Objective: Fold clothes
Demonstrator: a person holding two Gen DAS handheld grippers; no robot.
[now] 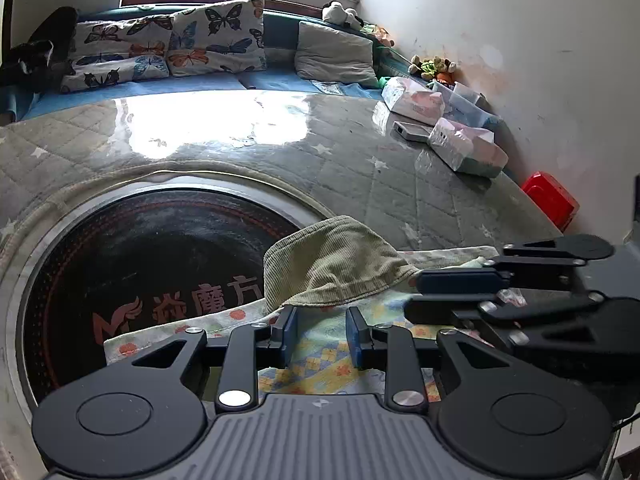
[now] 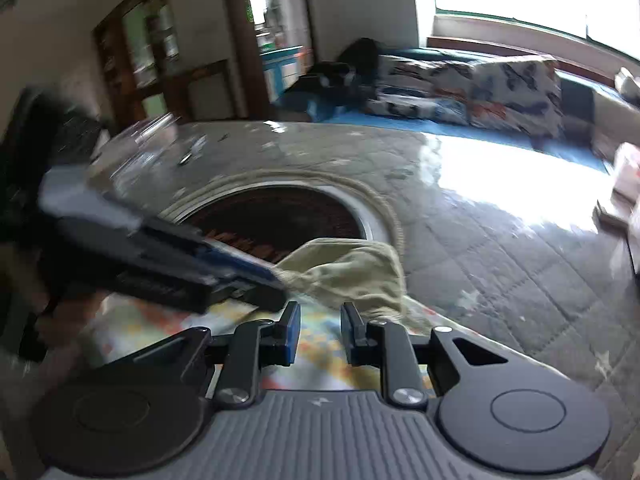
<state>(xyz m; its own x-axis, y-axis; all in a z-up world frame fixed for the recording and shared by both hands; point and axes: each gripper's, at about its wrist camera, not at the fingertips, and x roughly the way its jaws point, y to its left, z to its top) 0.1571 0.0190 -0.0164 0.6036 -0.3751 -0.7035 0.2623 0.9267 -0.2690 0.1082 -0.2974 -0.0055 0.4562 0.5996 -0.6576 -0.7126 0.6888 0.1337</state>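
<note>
An olive-green corduroy garment [image 1: 332,266] lies bunched on a pale patterned cloth [image 1: 320,364] at the near edge of the table. My left gripper [image 1: 322,334] hangs just above the cloth, jaws apart and empty, right in front of the garment. My right gripper [image 1: 412,288] comes in from the right with fingers close together at the garment's right edge. In the right wrist view the garment [image 2: 352,276] lies just past my right gripper [image 2: 320,334], whose jaws stand apart. The left gripper [image 2: 276,280] shows there blurred, touching the garment's left edge.
A quilted grey table cover [image 1: 360,160] has a round black hotplate [image 1: 152,264] set in it. Plastic-wrapped packages [image 1: 464,144] and a red box [image 1: 550,198] sit at the right by the wall. A sofa with butterfly cushions [image 1: 176,46] stands behind.
</note>
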